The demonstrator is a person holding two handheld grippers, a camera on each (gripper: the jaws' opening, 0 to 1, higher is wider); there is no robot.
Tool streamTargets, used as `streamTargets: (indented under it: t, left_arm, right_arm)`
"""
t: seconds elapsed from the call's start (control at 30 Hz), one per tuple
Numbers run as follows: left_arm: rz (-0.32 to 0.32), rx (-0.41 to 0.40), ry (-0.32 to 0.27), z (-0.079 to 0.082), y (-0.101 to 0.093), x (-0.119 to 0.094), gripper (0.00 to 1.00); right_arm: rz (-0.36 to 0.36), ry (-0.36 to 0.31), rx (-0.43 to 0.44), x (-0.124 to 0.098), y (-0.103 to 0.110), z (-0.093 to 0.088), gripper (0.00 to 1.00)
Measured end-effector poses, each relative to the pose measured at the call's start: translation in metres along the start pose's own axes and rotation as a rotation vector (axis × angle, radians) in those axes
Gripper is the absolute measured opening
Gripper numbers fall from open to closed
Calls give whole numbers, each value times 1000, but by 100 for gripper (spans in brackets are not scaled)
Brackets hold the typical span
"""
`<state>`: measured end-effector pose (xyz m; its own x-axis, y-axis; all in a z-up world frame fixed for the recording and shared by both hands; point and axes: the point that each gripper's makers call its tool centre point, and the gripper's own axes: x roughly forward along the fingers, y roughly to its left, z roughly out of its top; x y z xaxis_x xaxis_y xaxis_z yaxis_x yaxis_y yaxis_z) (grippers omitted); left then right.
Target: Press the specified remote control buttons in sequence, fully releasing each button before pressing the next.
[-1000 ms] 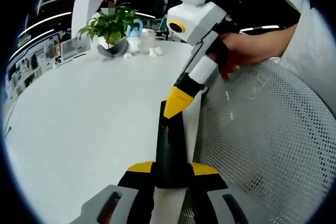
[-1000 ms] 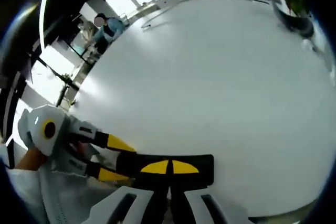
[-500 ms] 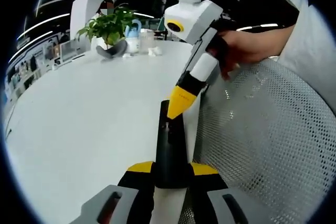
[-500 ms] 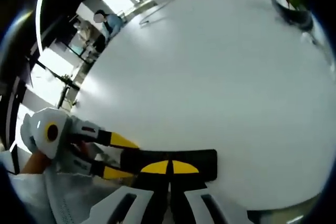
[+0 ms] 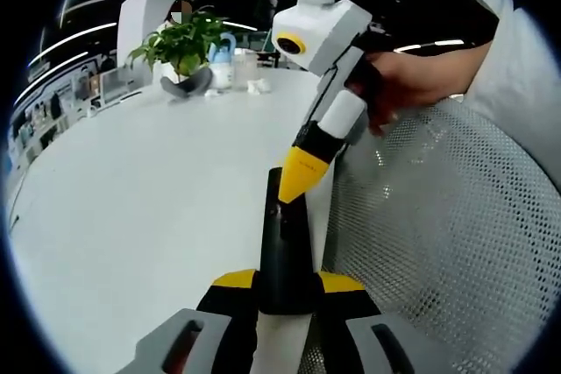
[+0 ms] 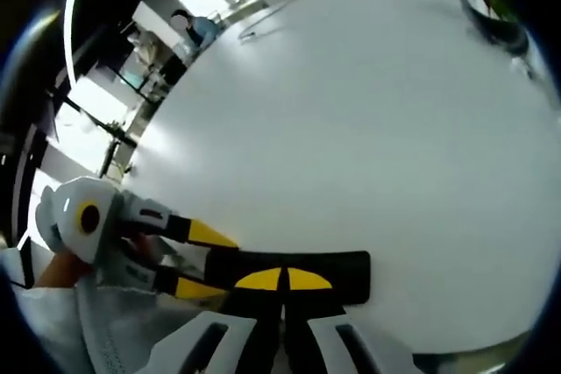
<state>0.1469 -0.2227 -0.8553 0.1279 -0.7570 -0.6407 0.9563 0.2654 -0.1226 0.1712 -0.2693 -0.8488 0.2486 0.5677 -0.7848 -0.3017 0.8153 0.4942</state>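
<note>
Remote [image 5: 283, 247], a slim black bar, runs lengthwise up the centre of the left gripper view, from the left gripper [image 5: 285, 291], whose jaws are clamped on its near end, toward the frame's middle. In the right gripper view it lies crosswise at lower centre, long axis left to right. Its far end lies on the white table [image 5: 140, 190]. The right gripper [image 5: 301, 172] comes down from upper right, yellow jaws together, tip touching the remote's top face. A potted plant [image 5: 180, 41] stands at upper left.
</note>
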Motion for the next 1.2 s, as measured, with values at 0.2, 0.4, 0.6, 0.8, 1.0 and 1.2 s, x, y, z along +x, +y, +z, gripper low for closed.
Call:
streamTargets:
  t: [0.2,0.4,0.6,0.8,1.0,1.2]
  left_arm:
    - [0,3,0,0,0,0,25]
    - [0,2,-1,-1,0,0,25]
    - [0,6,2,-1,0,0,25]
    - [0,6,2,-1,0,0,25]
    - [0,5,3,-1,0,0,25]
    - [1,5,5,-1,-1,0,25]
  right_arm:
    - [16,-2,72,0,-1,-1,0]
    - [7,-5,57,1,-1,-1,0]
    - [23,0,73,0,0,-1,0]
    - [28,-5,98,-1,-1,-1,0]
    - [19,2,98,-1,0,-2,0]
    - [-3,53,158,-6,-5,-9,0]
